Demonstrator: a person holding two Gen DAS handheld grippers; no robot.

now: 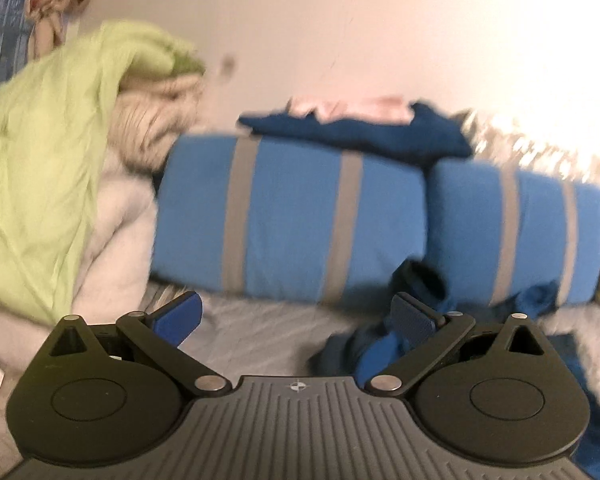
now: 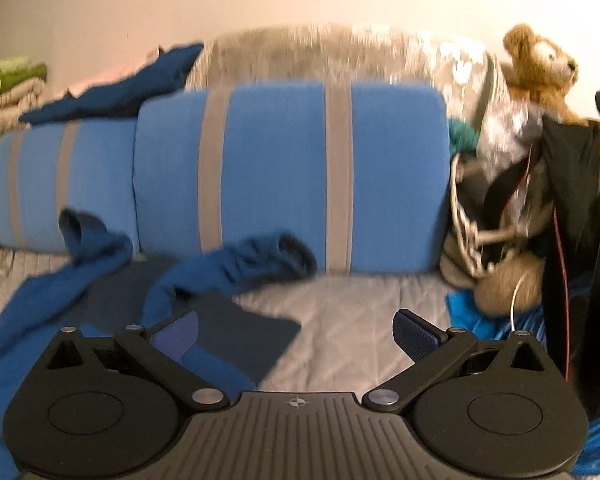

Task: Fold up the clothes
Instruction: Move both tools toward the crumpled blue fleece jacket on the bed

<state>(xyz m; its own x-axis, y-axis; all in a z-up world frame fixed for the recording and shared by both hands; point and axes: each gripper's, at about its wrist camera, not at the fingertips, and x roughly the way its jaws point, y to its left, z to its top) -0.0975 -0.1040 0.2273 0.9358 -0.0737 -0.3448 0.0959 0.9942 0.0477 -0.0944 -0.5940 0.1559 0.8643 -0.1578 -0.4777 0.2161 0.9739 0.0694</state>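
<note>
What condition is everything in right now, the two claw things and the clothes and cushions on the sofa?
Left gripper: open, holding nothing.
Right gripper: open, holding nothing.
Blue garment: unfolded, spread on the seat, sleeves crumpled against the cushions.
Dark blue cloth: rumpled, draped over the cushion tops.
Striped blue cushions: upright against the backrest.
Green blanket: heaped, loosely piled.
Teddy bear: sitting upright on clutter.

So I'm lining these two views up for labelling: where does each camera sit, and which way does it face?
Left wrist: on the left gripper, facing the striped blue cushions, green blanket at left; own open fingers show.
Right wrist: on the right gripper, facing the same cushions, teddy bear at right; own open fingers show.
Shared: cushions and the blue garment on the seat.
</note>
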